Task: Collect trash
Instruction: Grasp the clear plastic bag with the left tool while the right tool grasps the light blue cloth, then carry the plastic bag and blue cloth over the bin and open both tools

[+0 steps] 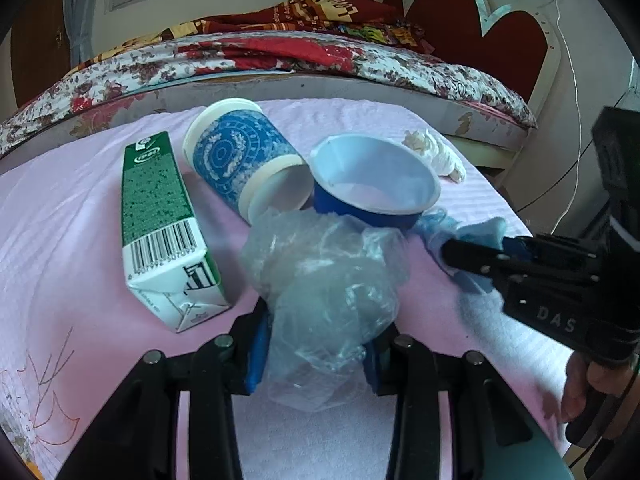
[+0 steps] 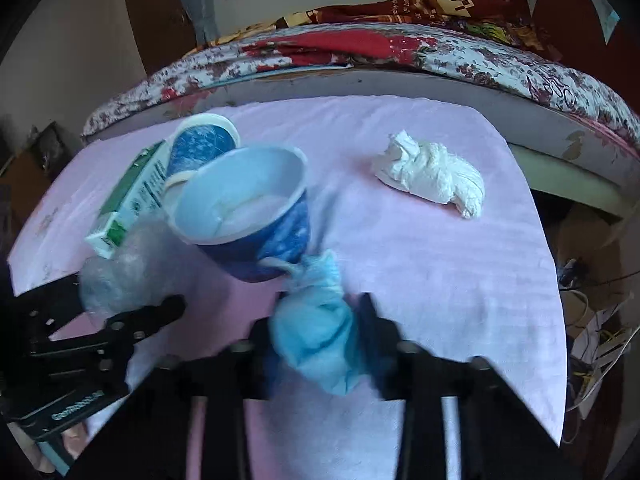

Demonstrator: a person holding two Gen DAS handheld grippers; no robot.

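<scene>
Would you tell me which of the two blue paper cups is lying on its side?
The patterned blue cup beside the green carton lies on its side, mouth towards the camera. The dark blue cup next to it stands with its mouth up.

left wrist view: close, angled down over the pink cloth (image 1: 60,220) toward the bed (image 1: 280,60) at frame top. right wrist view: same facing; both share the blue cup (image 2: 256,240).

Your desk (image 1: 80,208), draped in pink cloth (image 2: 440,272), carries a green carton (image 1: 160,216), two cups (image 1: 240,160) (image 1: 376,192), plastic wrap (image 1: 328,280) and crumpled tissue (image 2: 432,176).
</scene>
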